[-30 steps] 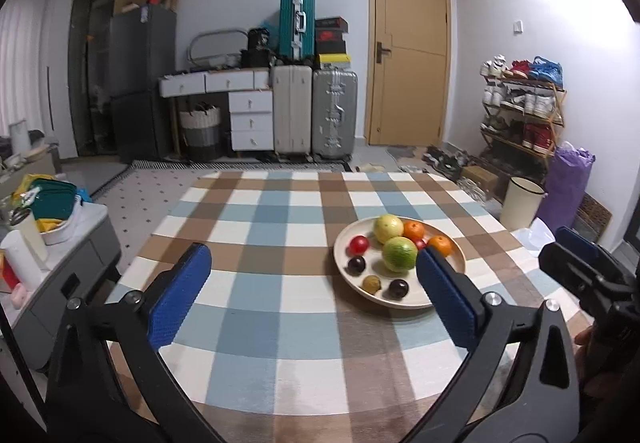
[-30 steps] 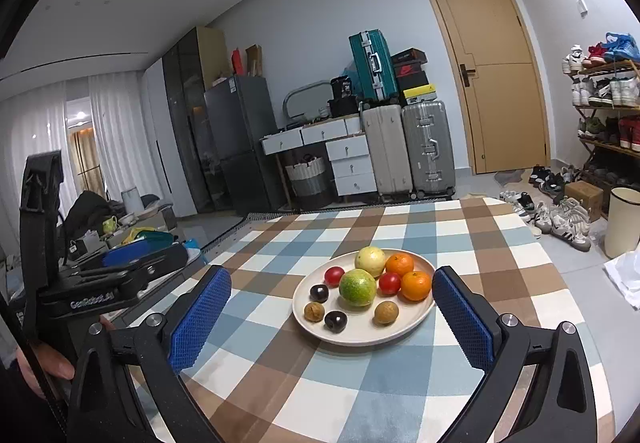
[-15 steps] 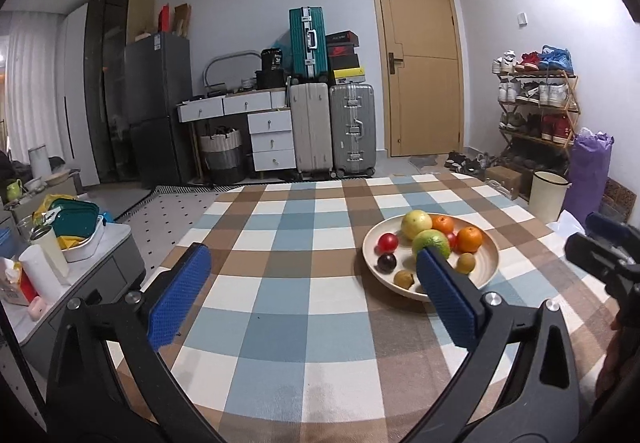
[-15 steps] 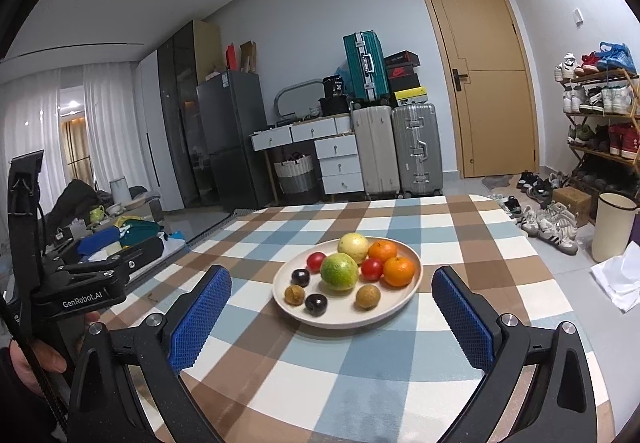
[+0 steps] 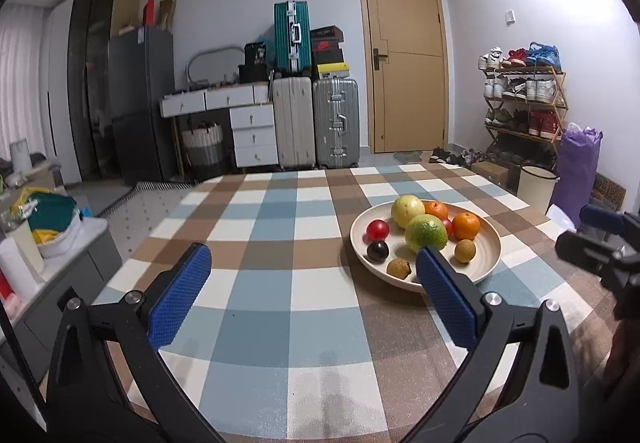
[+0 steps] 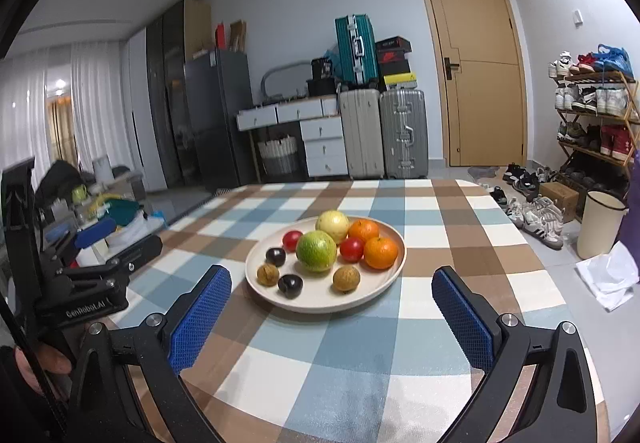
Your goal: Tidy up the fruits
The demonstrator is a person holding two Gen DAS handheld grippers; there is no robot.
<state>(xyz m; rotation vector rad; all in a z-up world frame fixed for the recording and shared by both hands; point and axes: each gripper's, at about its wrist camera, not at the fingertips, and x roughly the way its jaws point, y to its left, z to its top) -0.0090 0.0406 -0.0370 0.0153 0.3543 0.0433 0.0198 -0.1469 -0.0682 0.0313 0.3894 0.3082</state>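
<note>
Nine fruits (image 6: 316, 250) sit gathered in one plate (image 6: 384, 285) on the worktop (image 6: 452, 243); each hand-held gripper, left (image 5: 312, 297) and right (image 6: 331, 317), gapes wide, empty

In the left wrist view, the blue pad of one of the fingers (image 5: 444, 295) hides the near rim of the plate (image 5: 490, 263), and the green fruit (image 5: 426, 232) covers most of a red fruit (image 5: 448, 227) behind it. The right gripper (image 5: 600, 239) is cut by the picture's edge, so its opening cannot be judged there. The near part of the bench (image 6: 400, 383) is cut off at the bottom edge.
</note>
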